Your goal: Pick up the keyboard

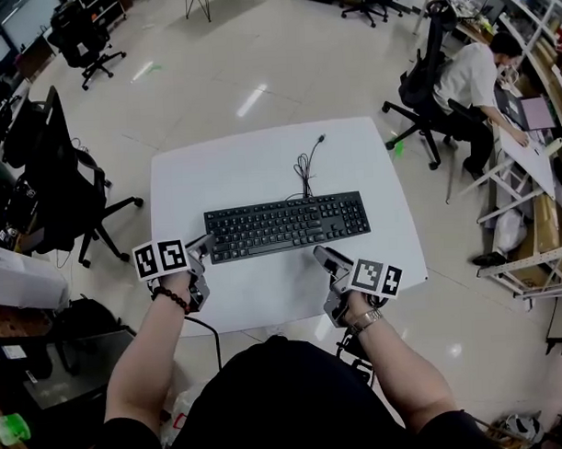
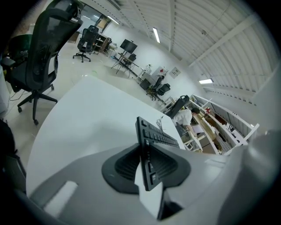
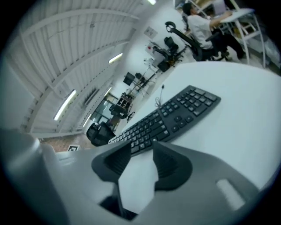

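Note:
A black keyboard [image 1: 287, 226] lies across the white table [image 1: 251, 165], and its cable [image 1: 305, 167] trails toward the far edge. My left gripper [image 1: 206, 245] is at the keyboard's left end. In the left gripper view the keyboard [image 2: 153, 134] runs edge-on between the pads of the left gripper [image 2: 147, 169], which are closed on it. My right gripper [image 1: 322, 255] sits at the keyboard's front edge, toward its right half. In the right gripper view the right gripper [image 3: 141, 154] stands open with only bare table between the pads, and the keyboard [image 3: 175, 115] lies just past its tips.
The table's near edge runs just behind both hands. A black office chair [image 1: 63, 171] stands left of the table. At the right, a person [image 1: 474, 74] sits in another chair [image 1: 423, 85] at a desk [image 1: 527, 146]. Pale floor surrounds the table.

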Motion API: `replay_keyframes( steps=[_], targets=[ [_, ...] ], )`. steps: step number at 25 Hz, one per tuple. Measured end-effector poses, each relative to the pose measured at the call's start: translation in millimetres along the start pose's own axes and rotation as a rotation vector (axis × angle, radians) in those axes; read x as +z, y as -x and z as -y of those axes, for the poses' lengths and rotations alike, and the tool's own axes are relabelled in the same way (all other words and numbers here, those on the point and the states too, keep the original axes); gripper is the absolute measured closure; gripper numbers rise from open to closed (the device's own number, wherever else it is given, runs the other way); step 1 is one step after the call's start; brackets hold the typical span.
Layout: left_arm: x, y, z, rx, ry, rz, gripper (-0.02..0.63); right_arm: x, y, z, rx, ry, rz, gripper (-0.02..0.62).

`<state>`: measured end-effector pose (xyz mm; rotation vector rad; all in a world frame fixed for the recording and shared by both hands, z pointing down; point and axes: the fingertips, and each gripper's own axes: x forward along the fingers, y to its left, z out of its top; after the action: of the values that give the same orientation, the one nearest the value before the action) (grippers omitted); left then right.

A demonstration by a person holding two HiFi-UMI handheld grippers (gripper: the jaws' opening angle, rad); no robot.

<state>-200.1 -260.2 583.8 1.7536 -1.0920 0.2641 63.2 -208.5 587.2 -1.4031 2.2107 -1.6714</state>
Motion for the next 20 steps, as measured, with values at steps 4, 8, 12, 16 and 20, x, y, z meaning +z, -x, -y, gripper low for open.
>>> replay_keyframes(
  steps=[4,8,12,16,20],
  targets=[
    [1.3,3.6,8.4,-0.002,-0.005,0.003,0.531,-0.4,-12.3,34.2,0.004,-0.183,0.045,0.393],
    [1.3,6.8,12.5,0.000,-0.013,0.007,0.531,2.9,-25.8,60.6,0.009,-0.308,0.108,0.385],
    [2.2,6.5,14.8,0.006,-0.021,0.010,0.531,13.4,-41.4,73.6,0.027,-0.369,0.155,0.385],
    [2.8,7.6,13.6,0.013,-0.027,0.015,0.531,24.5,-52.1,77.6,0.051,-0.408,0.202,0.388],
    [3.7,6.0,14.1,0.015,-0.038,0.025,0.531,27.4,-52.0,76.9,0.079,-0.404,0.222,0.417]
  ],
)
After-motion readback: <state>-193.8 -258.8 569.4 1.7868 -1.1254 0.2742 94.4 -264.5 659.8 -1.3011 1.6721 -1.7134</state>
